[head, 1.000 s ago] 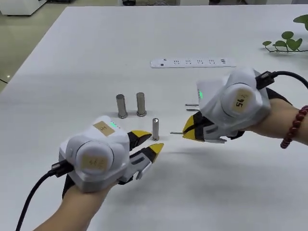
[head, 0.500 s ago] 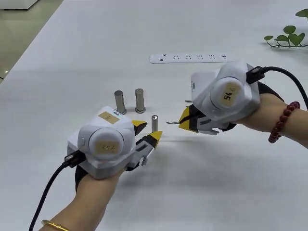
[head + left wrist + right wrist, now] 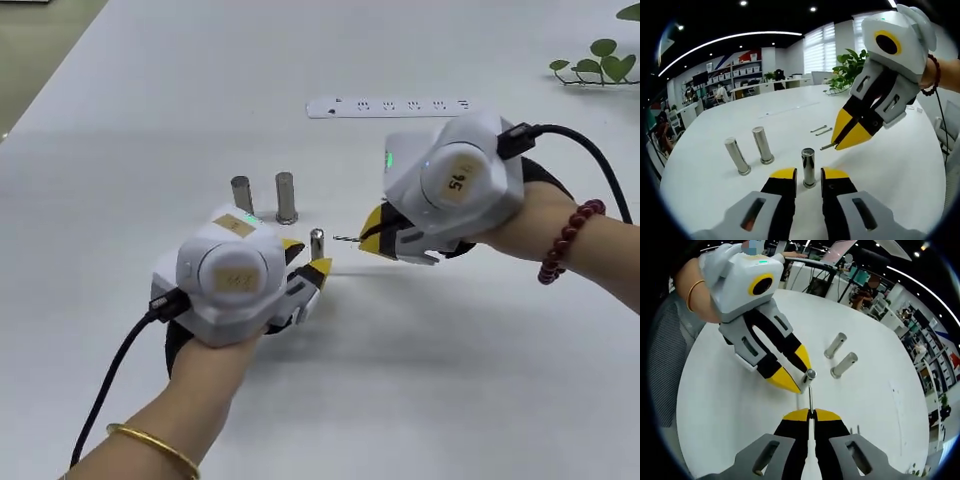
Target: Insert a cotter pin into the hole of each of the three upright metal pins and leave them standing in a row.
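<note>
R gripper (image 3: 368,232) nearer, fingers (image 3: 372,220) clamping 1 cotter pin (image 3: 345,239); L gripper (image 3: 308,257) fingers (image 3: 320,268) apart flanking 1 of 3 metal pins (image 3: 317,244).

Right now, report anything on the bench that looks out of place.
Nothing is spilled, damaged or toppled. Only the row is off: two back pins stand side by side, while the near pin stands apart, between the jaws of the open left gripper. The right gripper holds a cotter pin pointed at it.
</note>
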The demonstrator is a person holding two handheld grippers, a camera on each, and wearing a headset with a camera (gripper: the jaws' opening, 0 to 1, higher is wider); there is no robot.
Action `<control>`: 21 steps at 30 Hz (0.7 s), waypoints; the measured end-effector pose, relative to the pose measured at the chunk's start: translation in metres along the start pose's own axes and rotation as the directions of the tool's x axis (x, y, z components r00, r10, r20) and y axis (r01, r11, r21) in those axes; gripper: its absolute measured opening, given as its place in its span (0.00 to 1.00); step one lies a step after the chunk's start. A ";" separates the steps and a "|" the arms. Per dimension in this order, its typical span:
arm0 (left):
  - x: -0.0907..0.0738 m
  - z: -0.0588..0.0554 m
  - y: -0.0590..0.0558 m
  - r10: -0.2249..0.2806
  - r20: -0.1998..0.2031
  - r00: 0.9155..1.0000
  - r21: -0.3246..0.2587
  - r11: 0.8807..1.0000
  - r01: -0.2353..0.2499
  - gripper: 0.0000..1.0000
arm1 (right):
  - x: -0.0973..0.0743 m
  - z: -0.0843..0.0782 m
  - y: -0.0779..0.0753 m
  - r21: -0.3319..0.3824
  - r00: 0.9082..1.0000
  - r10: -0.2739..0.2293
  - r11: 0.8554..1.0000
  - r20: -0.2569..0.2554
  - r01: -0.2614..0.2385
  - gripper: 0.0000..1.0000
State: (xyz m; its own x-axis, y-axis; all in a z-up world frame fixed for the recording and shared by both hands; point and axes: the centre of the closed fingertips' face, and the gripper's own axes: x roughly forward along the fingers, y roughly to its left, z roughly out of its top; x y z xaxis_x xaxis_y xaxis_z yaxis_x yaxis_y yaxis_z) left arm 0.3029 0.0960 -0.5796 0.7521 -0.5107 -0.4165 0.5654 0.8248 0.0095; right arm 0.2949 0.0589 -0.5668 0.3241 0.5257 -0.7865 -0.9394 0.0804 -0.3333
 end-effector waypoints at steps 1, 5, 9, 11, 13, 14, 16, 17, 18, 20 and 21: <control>0.002 0.000 -0.001 -0.007 0.001 1.000 -0.002 1.000 0.007 0.15 | 0.001 0.001 0.000 0.004 1.000 0.000 1.000 0.005 0.000 0.00; 0.008 -0.002 -0.001 -0.016 -0.012 1.000 0.012 1.000 0.016 0.14 | 0.004 0.001 -0.002 0.000 1.000 0.001 1.000 0.007 -0.001 0.00; 0.010 -0.001 -0.002 -0.022 -0.011 1.000 0.008 1.000 0.022 0.12 | 0.005 0.001 -0.001 -0.009 1.000 -0.002 1.000 0.001 0.002 0.00; 0.012 -0.002 -0.003 -0.023 -0.014 1.000 0.014 1.000 0.023 0.11 | 0.006 0.001 -0.001 -0.008 1.000 0.002 1.000 0.003 -0.002 0.00; 0.013 -0.003 -0.001 -0.019 -0.020 1.000 0.010 1.000 0.019 0.11 | 0.007 0.001 -0.002 -0.008 1.000 0.003 1.000 0.002 -0.003 0.00; 0.013 -0.003 -0.001 -0.020 -0.022 1.000 0.004 1.000 0.020 0.11 | 0.007 0.002 -0.001 -0.006 1.000 0.003 1.000 0.004 -0.003 0.00; 0.014 -0.003 -0.002 -0.025 -0.022 0.999 0.005 1.000 0.025 0.09 | 0.007 0.003 -0.001 -0.006 1.000 0.003 1.000 0.006 -0.003 0.00; 0.014 -0.004 -0.003 -0.027 -0.026 0.999 0.012 1.000 0.027 0.08 | 0.007 0.004 -0.001 -0.008 1.000 0.001 1.000 0.008 -0.001 0.00; 0.014 -0.004 -0.002 -0.026 -0.028 0.999 0.019 0.999 0.026 0.08 | 0.007 0.004 -0.001 -0.008 1.000 0.001 1.000 0.009 -0.001 0.00; 0.014 -0.006 -0.002 -0.024 -0.035 0.999 0.025 0.999 0.025 0.07 | 0.008 0.005 -0.001 -0.006 1.000 0.003 1.000 0.011 -0.003 0.00; 0.014 -0.007 -0.002 -0.022 -0.041 0.999 0.026 0.999 0.023 0.07 | 0.008 0.005 -0.001 -0.007 1.000 0.002 1.000 0.011 -0.002 0.00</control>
State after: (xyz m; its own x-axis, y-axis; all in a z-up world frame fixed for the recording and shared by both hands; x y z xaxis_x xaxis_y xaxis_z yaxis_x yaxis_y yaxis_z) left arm 0.3101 0.0892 -0.5919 0.7254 -0.5182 -0.4531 0.5910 0.8063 0.0240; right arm 0.2977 0.0674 -0.5698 0.3209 0.5356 -0.7811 -0.9392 0.0737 -0.3354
